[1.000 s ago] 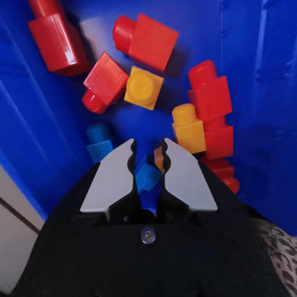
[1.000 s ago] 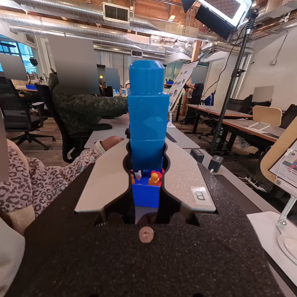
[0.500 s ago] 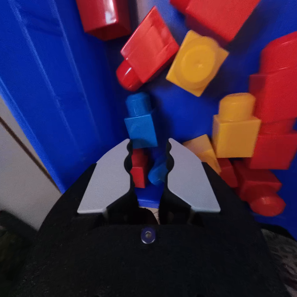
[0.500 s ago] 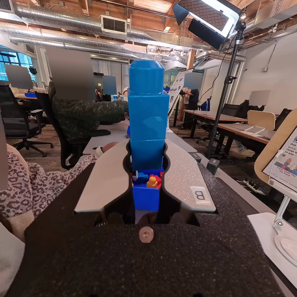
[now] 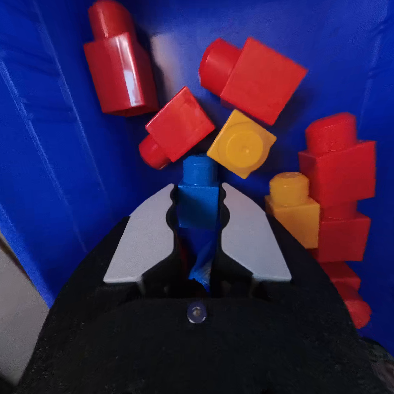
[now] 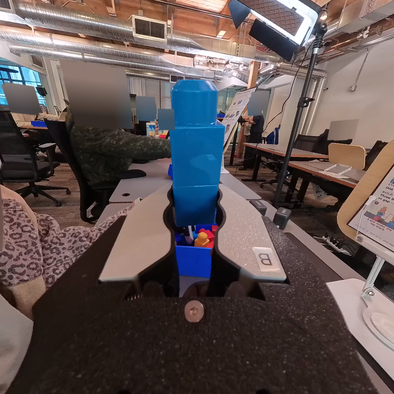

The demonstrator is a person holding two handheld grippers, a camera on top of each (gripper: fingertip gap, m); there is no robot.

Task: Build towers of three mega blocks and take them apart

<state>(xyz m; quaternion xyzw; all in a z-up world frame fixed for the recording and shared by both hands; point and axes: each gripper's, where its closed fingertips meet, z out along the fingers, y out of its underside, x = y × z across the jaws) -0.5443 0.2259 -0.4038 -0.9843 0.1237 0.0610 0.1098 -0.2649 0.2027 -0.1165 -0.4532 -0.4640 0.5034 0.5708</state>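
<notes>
My left gripper [image 5: 198, 185] is inside the blue bin [image 5: 53, 149], shut on a single blue block [image 5: 198, 204] whose stud points away from me. Loose blocks lie beyond it: three red ones [image 5: 119, 72] [image 5: 255, 78] [image 5: 179, 128], a yellow one [image 5: 242, 144], another yellow one [image 5: 292, 209], and a red stack [image 5: 341, 191] along the right wall. My right gripper [image 6: 195, 204] is shut on the lower block of an upright stack of two blue blocks [image 6: 197, 153], held in the air above the bin [image 6: 193, 264].
A leopard-print sleeve [image 6: 32, 234] is at the left of the right wrist view. An instruction board on a stand [image 6: 371, 213] is at the right. A light stand [image 6: 298, 128] and a seated person [image 6: 110, 153] are beyond the table. Tip to tip, the grippers are about 40 cm apart.
My left gripper moved over the single blue block, closed on it and drew back from the bin floor. My right gripper kept its blue stack nearly still, tilting up slightly.
</notes>
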